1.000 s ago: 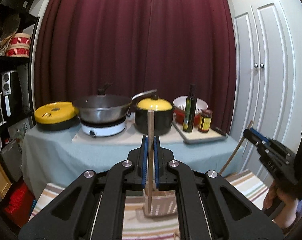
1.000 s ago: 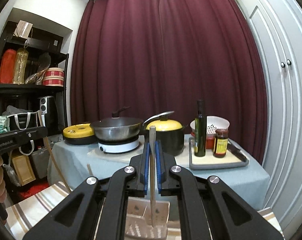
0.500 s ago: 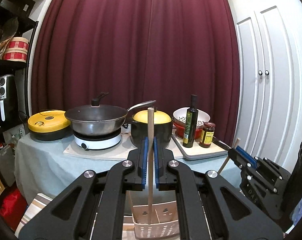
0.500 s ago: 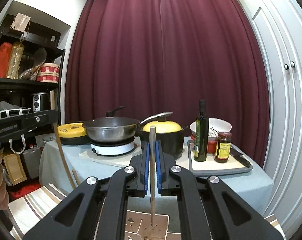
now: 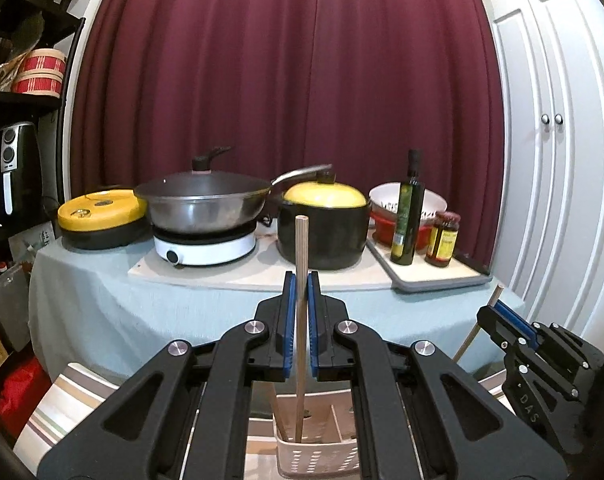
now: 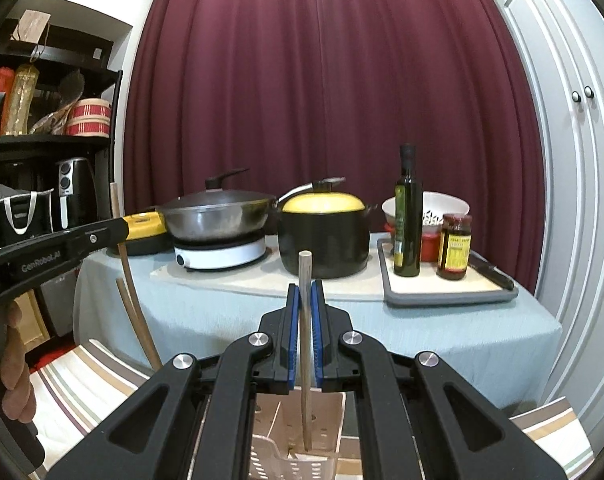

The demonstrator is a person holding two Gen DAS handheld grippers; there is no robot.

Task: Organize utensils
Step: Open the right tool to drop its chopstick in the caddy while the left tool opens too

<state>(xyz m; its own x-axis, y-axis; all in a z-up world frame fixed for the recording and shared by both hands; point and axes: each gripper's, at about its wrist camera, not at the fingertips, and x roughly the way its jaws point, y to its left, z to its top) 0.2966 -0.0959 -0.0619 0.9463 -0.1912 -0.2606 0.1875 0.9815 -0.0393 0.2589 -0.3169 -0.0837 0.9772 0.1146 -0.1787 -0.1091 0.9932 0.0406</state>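
Note:
In the left wrist view my left gripper [image 5: 301, 280] is shut on an upright wooden stick [image 5: 301, 240]. The stick's lower end reaches into a beige perforated utensil basket [image 5: 317, 460], where another wooden piece [image 5: 280, 420] leans. In the right wrist view my right gripper [image 6: 305, 292] is shut on a second wooden stick [image 6: 304, 268], whose tip is inside the same basket [image 6: 270, 460]. The right gripper [image 5: 513, 328] also shows at the right of the left view. The left gripper [image 6: 82, 240] shows at the left of the right view, held by a hand [image 6: 10, 364].
Behind the basket stands a table with a pale blue cloth [image 5: 142, 312]. It carries a wok [image 5: 206, 200] on a white hob, a black pot with a yellow lid [image 5: 323, 236], an oil bottle [image 5: 407, 216] and a jar [image 5: 443, 240]. A striped cloth [image 6: 86, 392] lies below. Black shelves stand at the left, white cupboard doors at the right.
Both grippers have moved in over the basket with their sticks, and the stick tips have sunk into it. The two grippers have come closer together.

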